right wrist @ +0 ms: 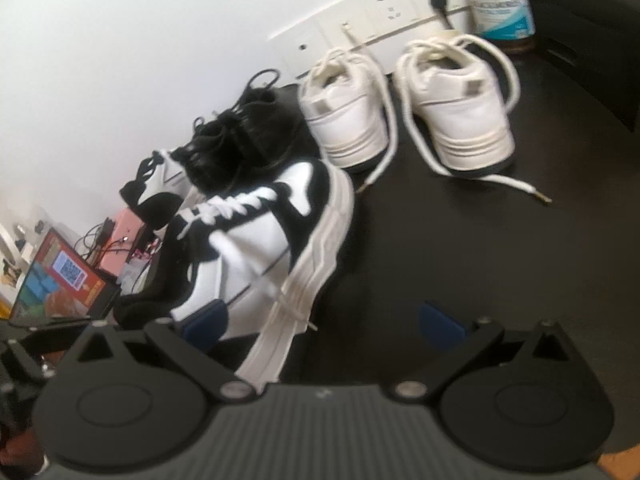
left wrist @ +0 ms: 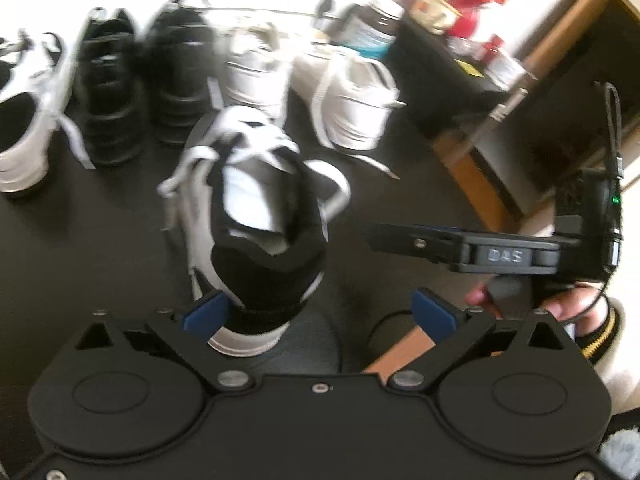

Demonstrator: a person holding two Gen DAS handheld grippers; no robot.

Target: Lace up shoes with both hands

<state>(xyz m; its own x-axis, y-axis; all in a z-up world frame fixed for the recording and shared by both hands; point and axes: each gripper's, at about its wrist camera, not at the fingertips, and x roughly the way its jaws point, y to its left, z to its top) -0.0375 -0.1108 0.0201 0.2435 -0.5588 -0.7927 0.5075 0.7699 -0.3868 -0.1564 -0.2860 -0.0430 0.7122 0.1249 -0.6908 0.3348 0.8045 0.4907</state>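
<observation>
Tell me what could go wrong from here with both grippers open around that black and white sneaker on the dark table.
1. The black and white sneaker leans on its side, so a tug on its white laces could roll or slide it.
2. Both views are blurred; the left gripper and right gripper could miss the thin laces.
3. Loose laces of the white sneakers lie nearby and might get snagged.

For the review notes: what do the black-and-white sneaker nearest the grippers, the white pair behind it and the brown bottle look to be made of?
Black-and-white sneaker: smooth, faintly shiny white panels, likely leather or synthetic; matte, padded black collar looks like fabric; flat woven laces.
White pair: smooth, leather-like uppers with stitched seams, ribbed rubbery soles.
Brown bottle: glossy amber glass or plastic, too blurred to tell; paper-like label.
</observation>
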